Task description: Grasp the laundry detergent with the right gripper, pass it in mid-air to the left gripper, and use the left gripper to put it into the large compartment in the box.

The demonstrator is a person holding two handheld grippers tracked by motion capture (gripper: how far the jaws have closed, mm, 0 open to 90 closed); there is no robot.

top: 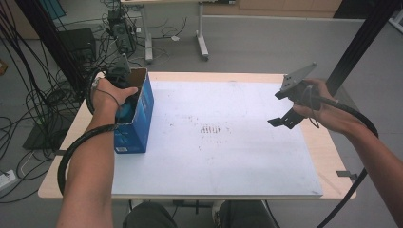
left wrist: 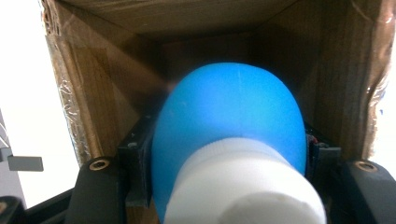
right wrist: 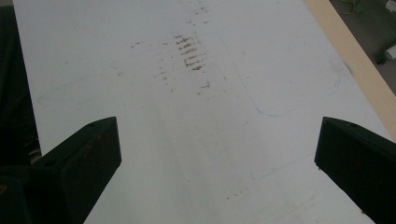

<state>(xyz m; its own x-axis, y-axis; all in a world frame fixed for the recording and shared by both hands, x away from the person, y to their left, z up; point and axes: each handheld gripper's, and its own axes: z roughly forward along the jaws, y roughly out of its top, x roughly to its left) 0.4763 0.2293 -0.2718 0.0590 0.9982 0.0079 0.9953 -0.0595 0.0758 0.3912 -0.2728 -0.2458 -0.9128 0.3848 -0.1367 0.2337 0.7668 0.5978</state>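
At the left side of the table, an open-topped blue cardboard box stood on the white board, near its left edge. The person's left hand was at the mouth of this box, carrying the left gripper down into it. In the left gripper view, the jaws were clenched on either side of a blue bottle with a white cap; the bottle sat inside the box, its brown cardboard walls rising on both sides, and its cap end faced the camera. In the high view a patch of the same blue showed inside the box opening, just under the hand.

At the right side of the table, well apart from the box, the right hand held the right gripper above the board, pointing toward the left. In the right gripper view its two black jaws stood wide and released, with bare white board between them. A patch of brown scuff marks lay near the middle of the board, between the two grippers.
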